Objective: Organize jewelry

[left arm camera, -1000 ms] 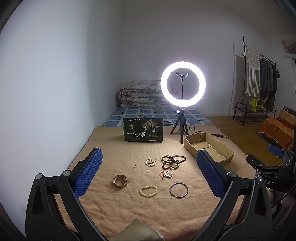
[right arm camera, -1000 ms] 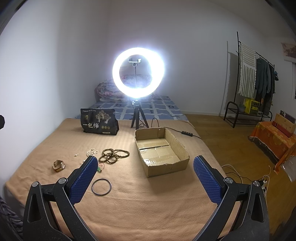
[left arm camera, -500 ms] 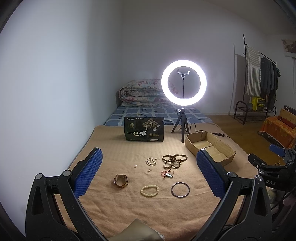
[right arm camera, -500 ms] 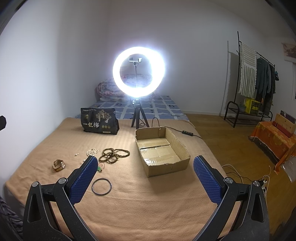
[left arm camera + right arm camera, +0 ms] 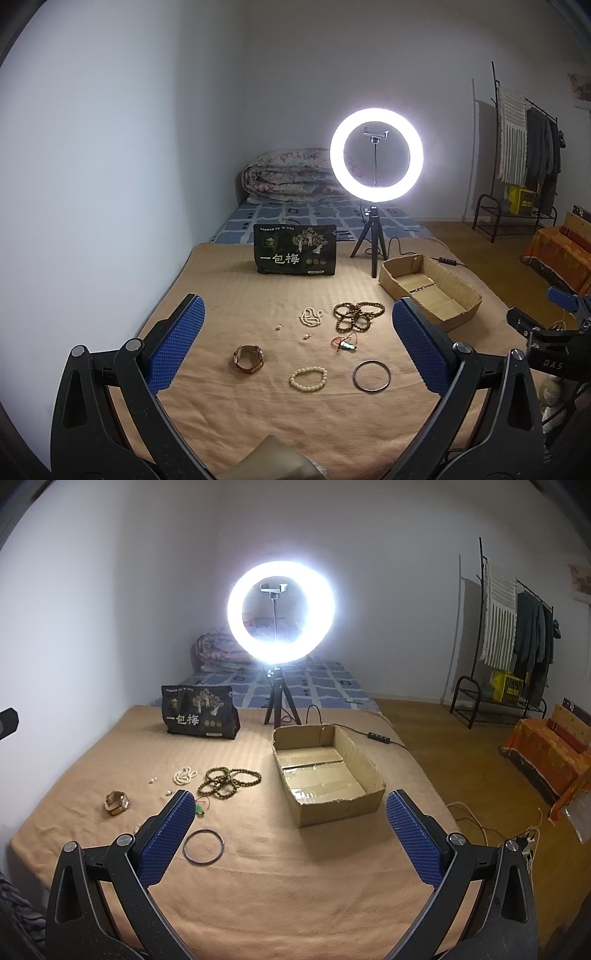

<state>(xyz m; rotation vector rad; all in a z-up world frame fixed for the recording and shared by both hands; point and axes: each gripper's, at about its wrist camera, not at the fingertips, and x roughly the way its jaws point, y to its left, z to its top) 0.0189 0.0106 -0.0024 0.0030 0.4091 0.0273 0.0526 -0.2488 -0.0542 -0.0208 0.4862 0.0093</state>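
Note:
Jewelry lies loose on a tan blanket: a gold watch (image 5: pixel 248 357), a cream bead bracelet (image 5: pixel 308 378), a dark bangle (image 5: pixel 371 375), a red-corded green pendant (image 5: pixel 345 342), brown bead bracelets (image 5: pixel 357 314) and a small pearl strand (image 5: pixel 311 316). An open, empty cardboard box (image 5: pixel 430 291) sits to their right. My left gripper (image 5: pixel 295 345) is open and empty, above the near jewelry. My right gripper (image 5: pixel 290 834) is open and empty, in front of the box (image 5: pixel 325 771), with the bangle (image 5: pixel 203 847) beside its left finger.
A black snack bag (image 5: pixel 294 254) stands behind the jewelry. A lit ring light on a tripod (image 5: pixel 376 162) stands by the box, its cable trailing right. A folded quilt (image 5: pixel 291 181) lies at the back. A clothes rack (image 5: pixel 524 155) stands far right.
Both views shift very slightly, the left one drifting a little forward. The jewelry and box have not moved and both grippers stay open.

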